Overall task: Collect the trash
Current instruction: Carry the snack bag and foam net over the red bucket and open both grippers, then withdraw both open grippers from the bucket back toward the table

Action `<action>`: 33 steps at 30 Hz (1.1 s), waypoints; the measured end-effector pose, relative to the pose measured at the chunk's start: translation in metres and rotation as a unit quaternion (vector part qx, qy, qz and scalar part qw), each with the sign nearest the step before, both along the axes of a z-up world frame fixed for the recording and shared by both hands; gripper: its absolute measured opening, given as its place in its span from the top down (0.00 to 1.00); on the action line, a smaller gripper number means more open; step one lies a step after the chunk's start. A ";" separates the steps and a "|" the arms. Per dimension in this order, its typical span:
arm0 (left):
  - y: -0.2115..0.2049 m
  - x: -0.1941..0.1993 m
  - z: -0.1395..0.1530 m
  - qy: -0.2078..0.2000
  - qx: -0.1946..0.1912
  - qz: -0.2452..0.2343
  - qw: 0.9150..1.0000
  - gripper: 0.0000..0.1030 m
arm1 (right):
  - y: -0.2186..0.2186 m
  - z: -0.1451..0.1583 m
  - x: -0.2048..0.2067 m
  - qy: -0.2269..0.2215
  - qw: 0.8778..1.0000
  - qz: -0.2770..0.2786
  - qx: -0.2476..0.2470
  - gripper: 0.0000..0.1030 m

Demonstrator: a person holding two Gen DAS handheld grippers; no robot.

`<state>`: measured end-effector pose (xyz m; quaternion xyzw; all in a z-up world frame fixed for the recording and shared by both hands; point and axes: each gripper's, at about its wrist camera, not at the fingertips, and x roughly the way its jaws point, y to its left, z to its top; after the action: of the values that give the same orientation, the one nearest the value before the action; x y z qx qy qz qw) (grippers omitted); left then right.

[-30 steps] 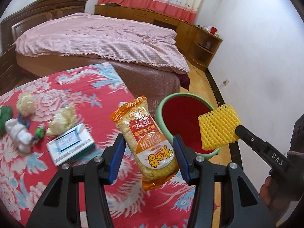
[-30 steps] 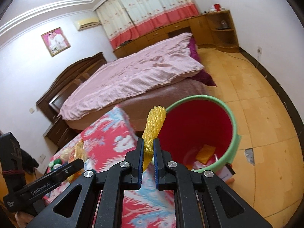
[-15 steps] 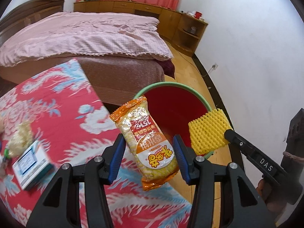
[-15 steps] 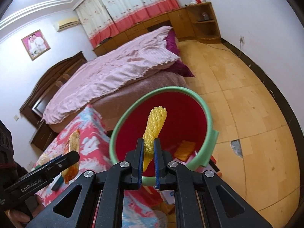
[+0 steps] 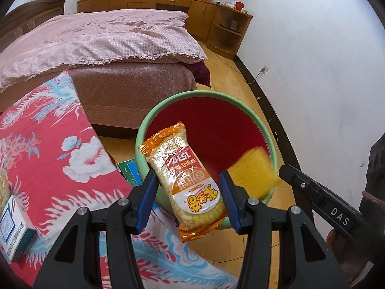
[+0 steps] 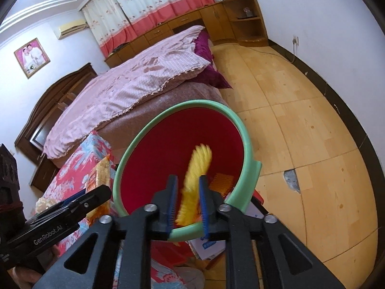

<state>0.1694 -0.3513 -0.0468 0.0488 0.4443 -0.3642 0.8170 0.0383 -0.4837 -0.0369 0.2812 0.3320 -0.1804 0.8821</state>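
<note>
In a bedroom, the green-rimmed red bin point(image 6: 243, 142) stands on the floor below your grippers. Your left gripper point(image 5: 187, 192) pinches the snack packet point(image 5: 185, 183); your right gripper's point(image 6: 187, 202) jaws have just parted, the yellow foam net point(image 6: 195, 175) loose between them.

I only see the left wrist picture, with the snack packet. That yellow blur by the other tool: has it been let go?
Observer: Nearly. The right gripper has just been opening its jaws. The foam sits blurred between the parted pads, over the bin.
Operator: Is anything in the bin already?
Observer: Yes, an orange netted piece lies at the bottom.
Operator: Is the floor beside the bin sound?
Observer: No. A grey chipped patch shows in the wood there.
</note>
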 end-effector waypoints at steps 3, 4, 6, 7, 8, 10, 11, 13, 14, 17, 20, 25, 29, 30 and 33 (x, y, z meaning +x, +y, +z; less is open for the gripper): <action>-0.002 0.001 -0.001 -0.001 -0.001 -0.002 1.000 0.49 | -0.002 0.001 -0.001 -0.006 1.000 -0.005 0.005 0.75; -0.002 0.001 0.000 -0.001 -0.001 -0.004 1.000 0.49 | -0.003 0.001 -0.002 -0.007 1.000 -0.006 0.006 0.75; -0.001 0.001 0.000 -0.003 -0.002 -0.002 1.000 0.46 | -0.004 0.000 -0.002 -0.007 1.000 -0.007 0.007 0.75; 0.000 0.001 0.001 -0.004 -0.002 0.001 1.000 0.46 | -0.004 0.000 -0.002 -0.007 1.000 -0.006 0.007 0.75; 0.000 0.002 0.002 -0.005 -0.002 0.002 1.000 0.46 | -0.004 0.000 -0.003 -0.006 1.000 -0.006 0.007 0.75; 0.002 0.003 0.002 -0.005 -0.003 0.006 1.000 0.46 | -0.004 0.001 -0.003 -0.007 1.000 -0.005 0.007 0.75; 0.003 0.003 0.002 -0.005 -0.003 0.008 1.000 0.46 | -0.003 0.002 -0.003 -0.007 1.000 -0.004 0.006 0.75; 0.007 0.004 0.004 -0.005 -0.003 0.012 1.000 0.46 | -0.001 0.003 -0.003 -0.007 1.000 -0.002 0.006 0.74; 0.008 0.004 0.005 -0.004 -0.003 0.014 1.000 0.46 | 0.000 0.004 -0.004 -0.006 1.000 -0.001 0.006 0.74; 0.017 0.001 0.008 -0.004 -0.006 0.022 1.000 0.46 | 0.004 0.005 -0.004 -0.003 1.000 0.003 0.004 0.73; 0.028 -0.001 0.011 -0.005 -0.010 0.032 0.999 0.46 | 0.008 0.007 -0.005 0.000 1.000 0.008 0.005 0.67; 0.052 -0.006 0.017 -0.007 -0.013 0.054 0.998 0.46 | 0.019 0.007 -0.004 0.009 1.000 0.020 0.008 0.57; 0.074 -0.009 0.023 -0.010 -0.015 0.077 0.997 0.46 | 0.027 0.010 -0.004 0.010 0.999 0.030 0.012 0.56; 0.078 -0.009 0.025 -0.011 -0.015 0.082 0.996 0.46 | 0.030 0.011 -0.004 0.009 0.999 0.032 0.011 0.54; 0.096 -0.010 0.029 -0.015 -0.017 0.101 0.995 0.46 | 0.039 0.014 -0.004 0.005 0.999 0.041 0.010 0.45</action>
<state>0.1593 -0.2553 -0.0178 -0.0044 0.4286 -0.2865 0.8569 0.0341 -0.4442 -0.0225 0.2753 0.3498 -0.1425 0.8840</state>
